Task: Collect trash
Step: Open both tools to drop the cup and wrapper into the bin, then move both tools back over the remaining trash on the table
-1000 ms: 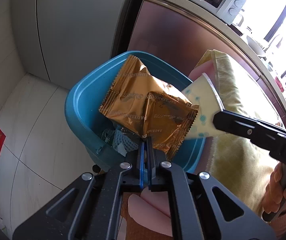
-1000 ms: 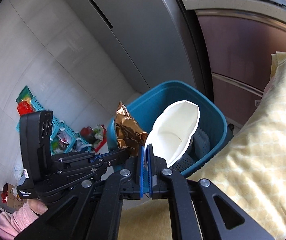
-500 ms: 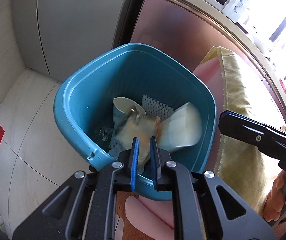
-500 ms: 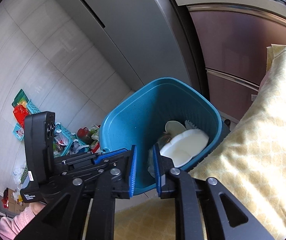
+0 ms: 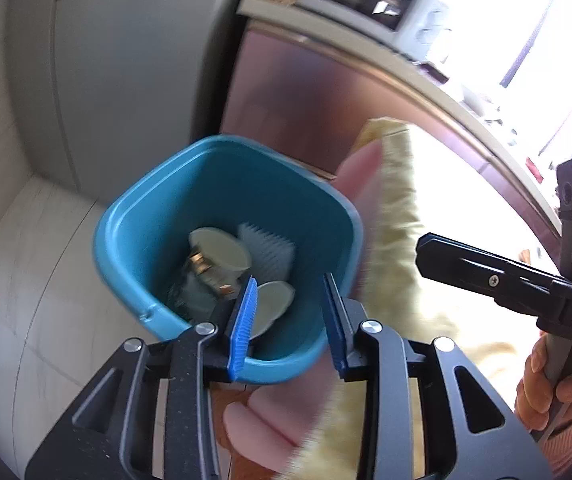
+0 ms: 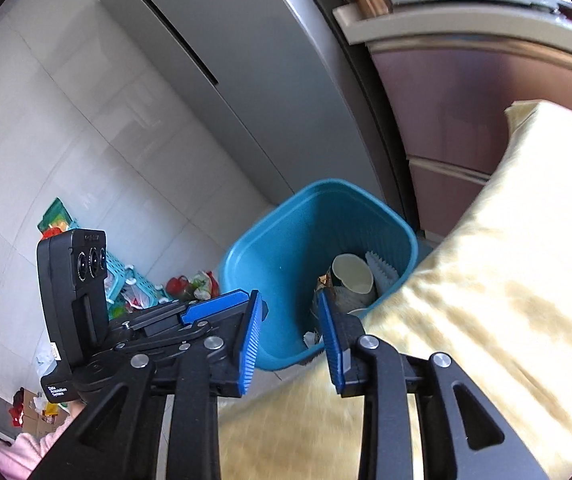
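Note:
A blue waste bin (image 5: 142,216) (image 6: 278,240) stands on the floor beside a table edge. Inside it lie paper cups (image 5: 222,248) (image 6: 352,274), a gold wrapper (image 5: 202,268) (image 6: 323,280) and a white ribbed piece (image 5: 268,250). My left gripper (image 5: 288,280) hangs above the bin's near rim, its jaws opening with nothing between them. My right gripper (image 6: 288,300) is also over the near rim, jaws opening and empty. Each gripper shows in the other's view: the right one (image 5: 422,245) at the right edge, the left one (image 6: 254,292) at lower left.
A yellow cloth (image 6: 506,280) covers the table on the right. A grey fridge (image 6: 214,60) and a brown cabinet (image 5: 310,92) with a microwave on top stand behind the bin. Baskets and bags (image 6: 126,280) clutter the tiled floor at left. A hand (image 5: 546,392) holds the right gripper.
The left gripper let go of the gold wrapper and the right one the paper cup; both dropped into the bin. Both grippers' jaws spread apart and drew back and up from the bin.

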